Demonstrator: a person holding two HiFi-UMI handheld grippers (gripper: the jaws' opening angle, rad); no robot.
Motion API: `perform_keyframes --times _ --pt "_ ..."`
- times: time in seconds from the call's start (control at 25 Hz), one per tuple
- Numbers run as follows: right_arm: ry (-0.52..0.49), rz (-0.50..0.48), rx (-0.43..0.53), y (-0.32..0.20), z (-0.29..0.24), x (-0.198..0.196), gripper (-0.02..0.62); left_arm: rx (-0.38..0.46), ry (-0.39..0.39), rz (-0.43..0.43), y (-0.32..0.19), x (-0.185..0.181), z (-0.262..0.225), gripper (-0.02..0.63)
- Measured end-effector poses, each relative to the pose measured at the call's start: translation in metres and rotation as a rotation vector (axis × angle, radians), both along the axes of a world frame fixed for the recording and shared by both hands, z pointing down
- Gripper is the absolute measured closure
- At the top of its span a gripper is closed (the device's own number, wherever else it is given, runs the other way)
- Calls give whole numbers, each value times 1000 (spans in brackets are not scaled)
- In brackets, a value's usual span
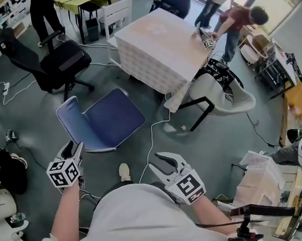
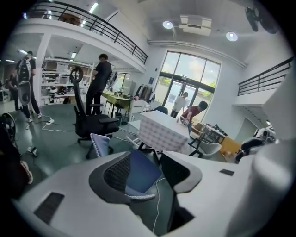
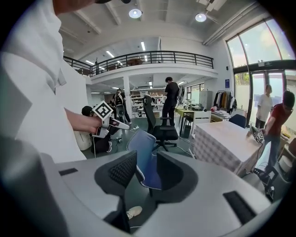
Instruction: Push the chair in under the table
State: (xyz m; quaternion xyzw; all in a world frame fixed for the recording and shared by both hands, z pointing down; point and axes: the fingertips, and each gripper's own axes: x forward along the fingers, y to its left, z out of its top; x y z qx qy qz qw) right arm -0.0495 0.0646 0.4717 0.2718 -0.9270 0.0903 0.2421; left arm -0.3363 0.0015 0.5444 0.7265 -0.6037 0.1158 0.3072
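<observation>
A blue chair (image 1: pixel 107 120) stands on the grey floor, its backrest toward me and its seat toward the table (image 1: pixel 161 39), which wears a pale patterned cloth. The chair is a short way off the table's near corner. My left gripper (image 1: pixel 70 151) hangs open just short of the backrest's left end, holding nothing. My right gripper (image 1: pixel 161 163) is open and empty too, to the right of the chair. In the left gripper view the blue chair (image 2: pixel 141 173) shows between the parted jaws; in the right gripper view the chair (image 3: pixel 143 157) does likewise, with the left gripper (image 3: pixel 108 118) at its left.
A black office chair (image 1: pixel 59 59) stands at the left, a white shell chair (image 1: pixel 224 94) at the table's right end, a white wooden chair (image 1: pixel 117 14) behind. A cable (image 1: pixel 152 138) trails across the floor by the blue chair. A person (image 1: pixel 237 21) leans on the table's far corner.
</observation>
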Motion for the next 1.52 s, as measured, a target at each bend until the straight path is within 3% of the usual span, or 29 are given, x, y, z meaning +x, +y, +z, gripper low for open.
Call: perform_keyframes --times 0.2,0.44,0.64,0.8,0.88,0.96,1.08,1.28,1.52 --pt "38 45 -1 -24 4 -21 465 -75 -12 -110 -36 -66 47 373" --pt "74 46 -15 -36 7 -39 465 -204 69 -186 -49 -99 106 352" --pt "85 39 -21 -46 8 -46 463 -323 244 -228 -62 -88 153 347" --pt "88 38 -28 -58 12 -41 463 -428 321 -263 -68 -70 183 350" --pt "81 38 -34 -67 14 -40 463 -459 320 -321 -68 -74 192 373" --pt "69 32 -37 -78 14 -36 463 -474 309 -388 -66 -80 194 462" --pt "50 26 -37 -97 12 -19 463 -472 315 -458 -69 -76 190 505" --pt "47 21 -50 -135 18 14 463 -463 327 -549 -87 -69 191 532" --pt "40 -2 -76 -183 20 40 463 -457 374 -589 -109 -44 187 538"
